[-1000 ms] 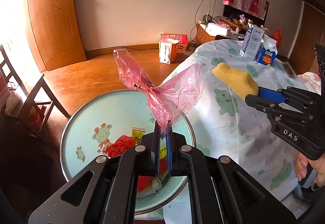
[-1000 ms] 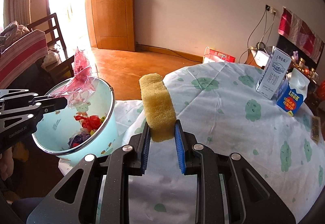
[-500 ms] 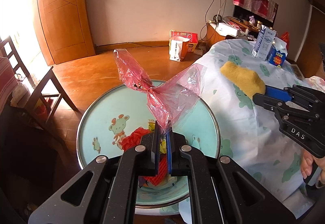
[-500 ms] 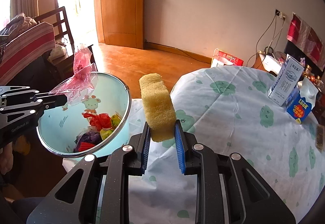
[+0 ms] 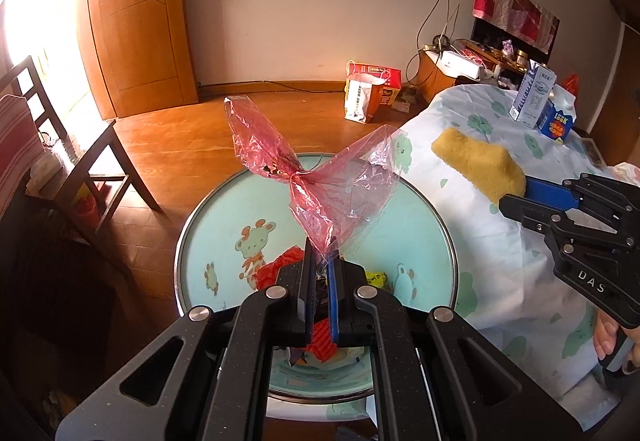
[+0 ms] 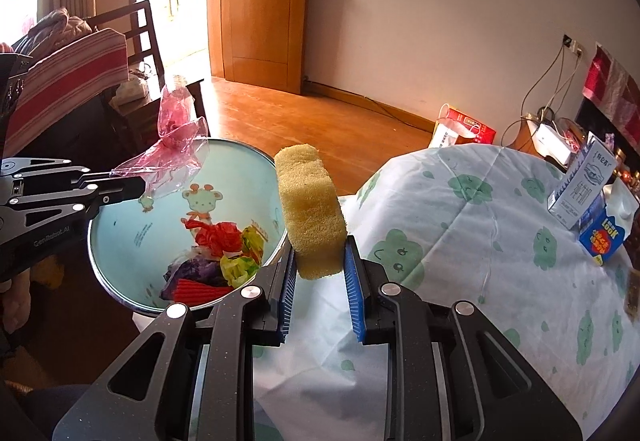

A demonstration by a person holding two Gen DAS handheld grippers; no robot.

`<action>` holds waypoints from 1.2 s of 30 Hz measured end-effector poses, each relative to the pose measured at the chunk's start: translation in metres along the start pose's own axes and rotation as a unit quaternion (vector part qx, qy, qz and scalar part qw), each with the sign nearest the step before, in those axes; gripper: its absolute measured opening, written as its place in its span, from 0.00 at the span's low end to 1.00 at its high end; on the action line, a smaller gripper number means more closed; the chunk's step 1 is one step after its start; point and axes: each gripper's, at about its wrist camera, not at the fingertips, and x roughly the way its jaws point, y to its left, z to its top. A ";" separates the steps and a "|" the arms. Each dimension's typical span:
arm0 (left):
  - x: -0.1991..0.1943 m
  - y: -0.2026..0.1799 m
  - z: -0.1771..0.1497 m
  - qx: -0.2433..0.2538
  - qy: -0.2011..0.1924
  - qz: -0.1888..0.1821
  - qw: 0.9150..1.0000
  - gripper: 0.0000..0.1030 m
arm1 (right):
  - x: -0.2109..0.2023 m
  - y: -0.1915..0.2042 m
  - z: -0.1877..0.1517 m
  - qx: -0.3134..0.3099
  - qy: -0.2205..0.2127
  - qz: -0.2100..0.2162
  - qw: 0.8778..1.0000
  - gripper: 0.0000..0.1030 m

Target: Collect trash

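My left gripper [image 5: 320,273] is shut on a crumpled pink plastic wrapper [image 5: 320,185] and holds it over the mouth of a light blue cartoon-print bin [image 5: 224,225]. The bin holds red, yellow and purple trash [image 6: 218,253]. My right gripper [image 6: 320,273] is shut on a yellow sponge [image 6: 310,209], held beside the bin's rim [image 6: 248,149] at the table edge. The sponge [image 5: 476,161] and right gripper [image 5: 520,201] also show in the left wrist view. The wrapper [image 6: 172,157] and left gripper [image 6: 136,187] show in the right wrist view.
The table wears a white cloth with green prints [image 6: 460,225]. A milk carton [image 6: 582,185] and a blue box [image 6: 604,237] stand at its far side. A dark wooden chair [image 5: 100,161] stands left of the bin. Paper bags [image 5: 368,93] sit on the wooden floor.
Both grippers have moved left toward the bin with their loads. The bin now sits more centrally under the wrapper, and the sponge is nearer its rim.
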 end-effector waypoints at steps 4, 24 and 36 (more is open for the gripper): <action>-0.001 0.003 0.000 -0.002 -0.001 0.003 1.000 0.06 | -0.001 0.005 0.002 -0.007 -0.003 0.006 1.000 0.24; -0.033 0.000 0.005 -0.015 -0.049 0.028 0.998 0.79 | -0.030 -0.009 -0.005 0.023 -0.037 0.017 0.999 0.56; -0.076 -0.015 0.006 -0.012 -0.093 0.025 0.995 0.84 | -0.091 -0.025 -0.020 0.059 -0.103 -0.012 0.993 0.63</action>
